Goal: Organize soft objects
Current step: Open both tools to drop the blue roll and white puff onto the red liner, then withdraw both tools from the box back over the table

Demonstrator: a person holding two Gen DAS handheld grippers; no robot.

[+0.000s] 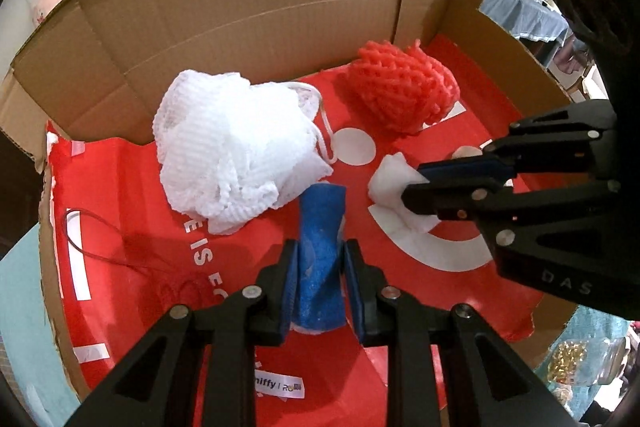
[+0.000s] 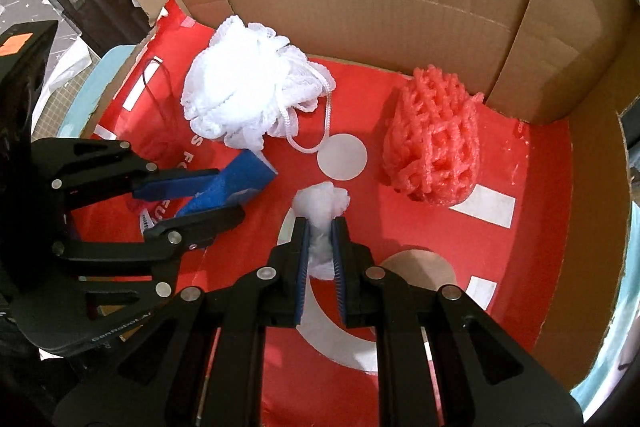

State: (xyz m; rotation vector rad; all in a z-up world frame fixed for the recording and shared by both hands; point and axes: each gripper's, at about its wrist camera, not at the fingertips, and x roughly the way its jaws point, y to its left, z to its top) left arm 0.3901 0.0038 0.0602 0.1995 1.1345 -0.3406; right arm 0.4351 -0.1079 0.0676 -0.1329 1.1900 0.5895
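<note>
We see an open cardboard box [image 1: 248, 7] lined on its floor with a red printed bag [image 1: 420, 307]. Inside, a white mesh bath pouf [image 1: 228, 151] with a cord loop lies at the far left, and a red foam net [image 1: 400, 87] sits at the far right, well apart from it.

Our left claw [image 1: 320, 255] is clamped on a blue sponge strip [image 1: 322, 247], whose long axis runs along the fingers, its free end pointing toward the pouf. Our right claw [image 2: 320, 231] is pinched shut on a white cotton wad [image 2: 322, 203], which bulges past the fingertips toward the far wall. Both held pieces hang over the middle of the box floor, the sponge left of the wad.
</note>
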